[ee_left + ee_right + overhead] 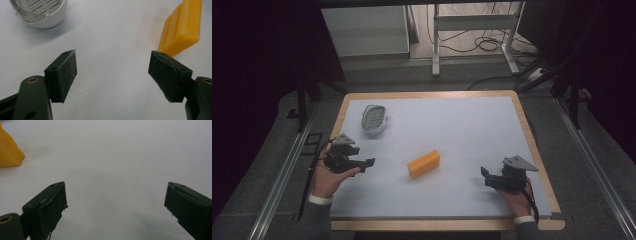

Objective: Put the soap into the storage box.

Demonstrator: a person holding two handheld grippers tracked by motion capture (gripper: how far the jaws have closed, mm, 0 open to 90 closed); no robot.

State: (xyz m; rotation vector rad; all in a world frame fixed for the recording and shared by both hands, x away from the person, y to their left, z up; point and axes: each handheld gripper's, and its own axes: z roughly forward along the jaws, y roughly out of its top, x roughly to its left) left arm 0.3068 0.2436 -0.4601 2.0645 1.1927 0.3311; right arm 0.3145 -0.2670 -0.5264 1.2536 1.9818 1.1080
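Nearest the viewer, two hands hold a tool each at the counter's (472, 125) front edge. At about 8 o'clock from the counter's middle is the left tool (368, 163), jaws spread wide and empty; at about 4 o'clock, the right tool (485, 173), jaws likewise apart and holding nothing. Between them, just below centre, lies a yellow-orange block (424, 163), flat and set diagonally, touching neither tool. It looks like a waxy, soap-like bar: probably light, firm, perhaps slick. Pinching across its two long flat sides near the middle seems safest. Farther off, at 10 o'clock, sits a white slotted dish (374, 119).
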